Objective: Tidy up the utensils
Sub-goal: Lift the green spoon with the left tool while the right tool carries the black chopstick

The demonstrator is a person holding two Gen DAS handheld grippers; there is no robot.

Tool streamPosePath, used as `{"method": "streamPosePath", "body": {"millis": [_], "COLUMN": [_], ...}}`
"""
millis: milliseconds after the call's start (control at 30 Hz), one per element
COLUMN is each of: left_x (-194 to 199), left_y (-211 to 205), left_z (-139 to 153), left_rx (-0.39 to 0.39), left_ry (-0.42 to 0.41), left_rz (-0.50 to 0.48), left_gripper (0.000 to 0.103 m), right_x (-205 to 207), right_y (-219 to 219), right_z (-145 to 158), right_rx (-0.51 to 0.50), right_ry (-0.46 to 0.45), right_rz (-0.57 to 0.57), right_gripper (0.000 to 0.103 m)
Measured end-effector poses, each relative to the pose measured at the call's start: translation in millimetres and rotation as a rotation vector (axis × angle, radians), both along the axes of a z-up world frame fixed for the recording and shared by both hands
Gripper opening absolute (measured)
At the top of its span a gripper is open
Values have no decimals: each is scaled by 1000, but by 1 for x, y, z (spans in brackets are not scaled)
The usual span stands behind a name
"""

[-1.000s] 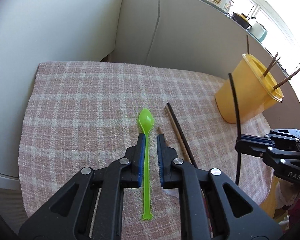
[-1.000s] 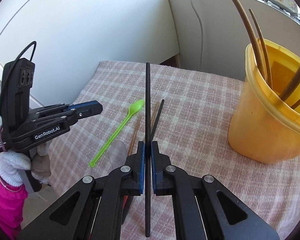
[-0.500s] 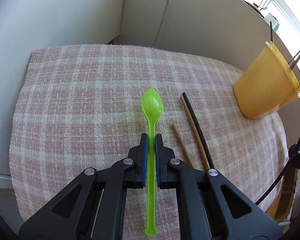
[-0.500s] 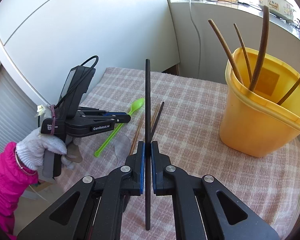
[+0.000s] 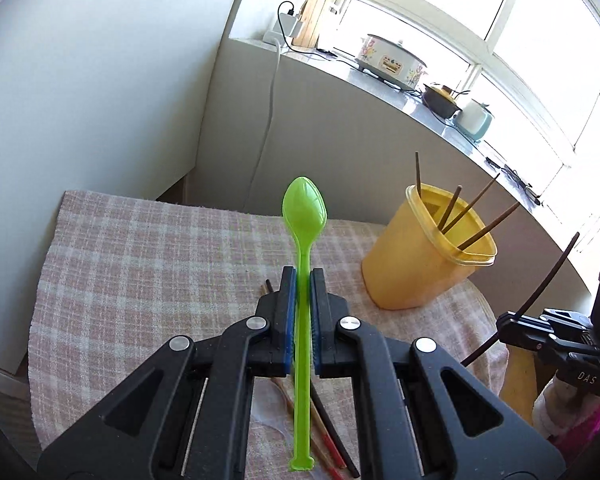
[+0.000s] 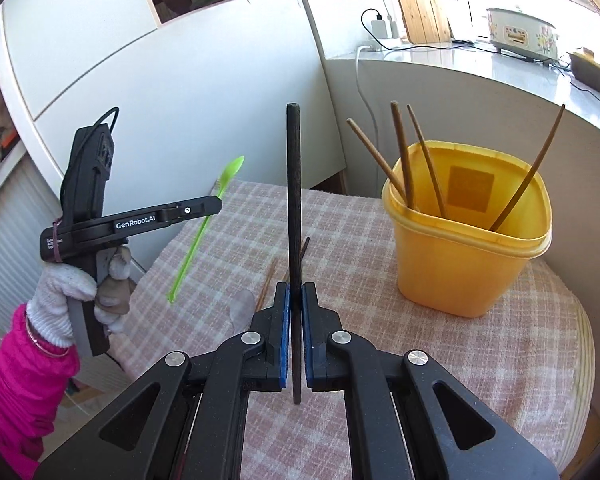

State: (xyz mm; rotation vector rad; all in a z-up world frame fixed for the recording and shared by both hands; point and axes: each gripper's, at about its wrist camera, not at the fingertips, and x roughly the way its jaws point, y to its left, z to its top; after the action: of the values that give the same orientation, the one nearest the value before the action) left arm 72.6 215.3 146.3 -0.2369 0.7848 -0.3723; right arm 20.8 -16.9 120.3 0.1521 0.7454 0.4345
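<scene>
I find the left hand-held gripper (image 5: 302, 280) clamped on the green spoon (image 5: 303, 216), lifted clear of the counter (image 5: 140, 264). The right hand-held gripper (image 6: 294, 294) is clamped on a black chopstick (image 6: 293, 200) — upright, short of the yellow container (image 6: 472, 248) near the counter's far right edge. Only the left view shows loose chopsticks (image 5: 328, 440) beneath the spoon's handle; only the right shows the gloved hand (image 6: 80, 292).

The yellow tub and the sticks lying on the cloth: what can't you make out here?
- Yellow tub, both views: its wall hides the bottom and the lower ends of the sticks standing in it.
- Loose sticks, left wrist view: the left tongs holding the green spoon cover their middles, so no sure count.
</scene>
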Motion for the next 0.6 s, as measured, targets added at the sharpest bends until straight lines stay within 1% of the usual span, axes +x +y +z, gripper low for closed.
{"method": "streamPosePath", "body": {"millis": [200,233,433,500,600], "left_x": [10,14,28,33,40], "left_y": [-40,-54,-87,-98,-113], "left_z": [17,18,34,41,49], "left_rx": [-55,-64,-119,-129,-123], "left_ry": [-67,-77,-133,-153,-186], "left_rz": [-57,-64,-87,-92,-88], "left_gripper": [4,4,4,4,4], "right_x": [-14,-15,-22,-21,-20], "right_y": [-26,-29,-53,-59,-66], "right_z": [20,23,39,45,55], "right_rx": [5,3,30,35,40], "right_ry": [-78,-88,-136,-154,-177], "right_rz": [-74,-84,-131,-140,-146], "right_gripper": [4,4,4,4,4]}}
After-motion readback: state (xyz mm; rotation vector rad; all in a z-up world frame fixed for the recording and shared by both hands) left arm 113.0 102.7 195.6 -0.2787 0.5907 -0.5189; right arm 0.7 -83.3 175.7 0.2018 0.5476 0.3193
